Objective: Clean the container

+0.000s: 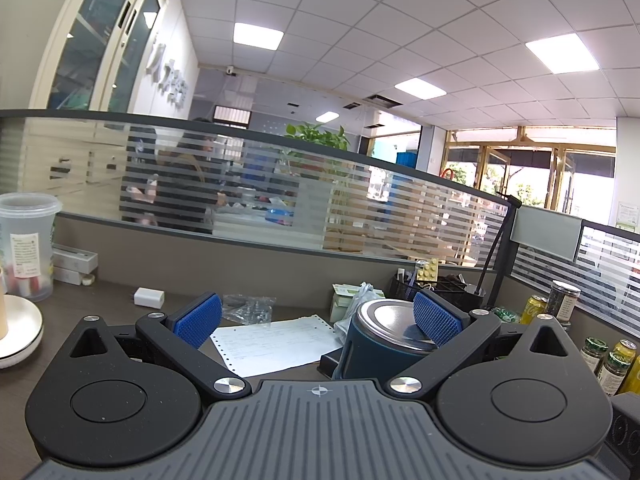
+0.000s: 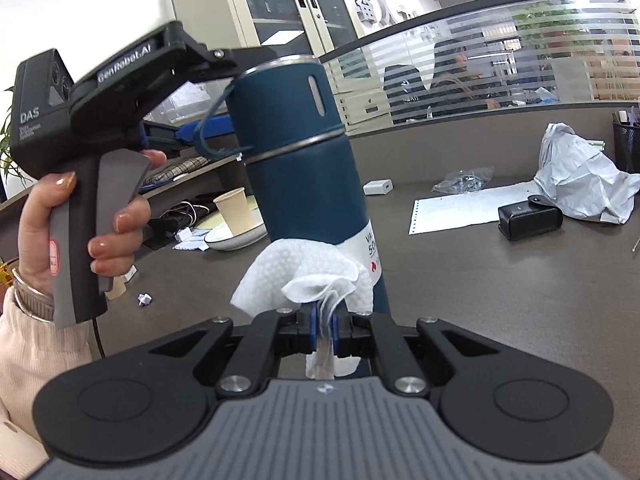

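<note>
a: right gripper [image 2: 324,326] state?
b: clamped tight on a white paper towel [image 2: 310,276], blue pads nearly together, towel bunched above the pads and a strip hanging below.
a: towel against anything?
b: pressed on the lower body of the dark blue thermos flask [image 2: 304,152], just beside its white label [image 2: 374,250].
a: flask position?
b: upright, centre of the right wrist view, lid on, steel ring between cap and body, blue strap loop on its left side. base hidden behind the right gripper, can't tell if standing on the grey desk [image 2: 460,280].
a: left gripper [image 1: 318,320]?
b: jaws wide in the left wrist view. steel top of the flask sits low between them, right pad [image 1: 436,318] overlapping the rim. contact not clear. in the right wrist view the finger tips vanish behind the flask cap.
a: holding the flask then?
b: can't tell.
a: hand?
b: person's left hand [image 2: 60,216] wrapped on the left gripper's handle, left of the flask, cream sleeve and bracelet at the wrist.
a: other stuff near the flask?
b: paper cup [image 2: 234,210] in a white bowl [image 2: 240,236] behind-left of it, black case [image 2: 530,220] on a printed sheet [image 2: 452,208] to its right, crumpled white bag [image 2: 584,180] further right.
</note>
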